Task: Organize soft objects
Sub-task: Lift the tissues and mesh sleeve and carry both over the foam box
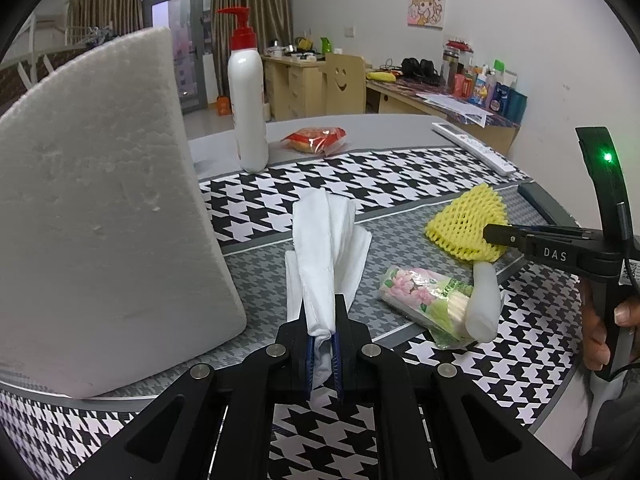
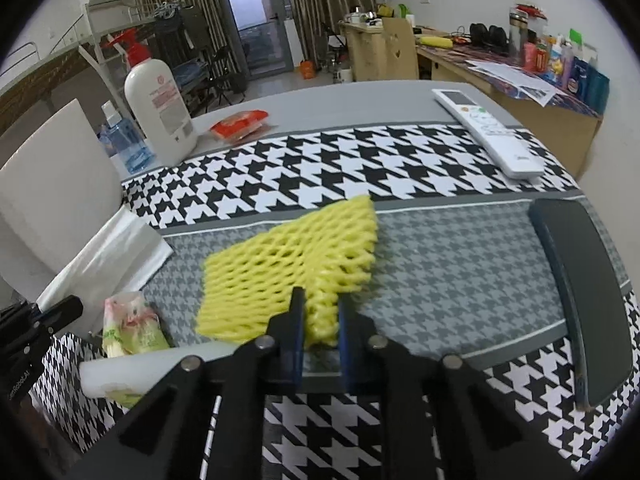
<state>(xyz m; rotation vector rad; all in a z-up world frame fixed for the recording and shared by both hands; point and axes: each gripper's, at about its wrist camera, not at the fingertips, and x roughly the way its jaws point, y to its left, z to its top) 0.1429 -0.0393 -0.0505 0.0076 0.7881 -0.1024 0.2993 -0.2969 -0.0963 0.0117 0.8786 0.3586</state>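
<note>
Gripping the folded white cloth [image 1: 324,248] in my left gripper [image 1: 322,332], I have its near end pinched tight between the blue pads while the rest lies out along the grey houndstooth mat [image 1: 400,216], just beside the big white foam block [image 1: 104,208]. My right gripper [image 2: 318,320] has its jaws around a corner of the yellow foam net [image 2: 296,256]; they look closed on it, though the net may only be lightly caught. That net lies flat on the mat, near the floral tissue pack [image 1: 416,296] and the white foam roll [image 1: 484,300] leaning on it. I judge I am partway through gathering the soft things, both claws loaded at once. Next I need to carry each piece to one grouping spot, probably beside the foam block, lifting slowly so the limp cloth does not drag and the net does not slip free. The lotion bottle [image 1: 246,96] and remote [image 2: 488,132] stay out of it.
</note>
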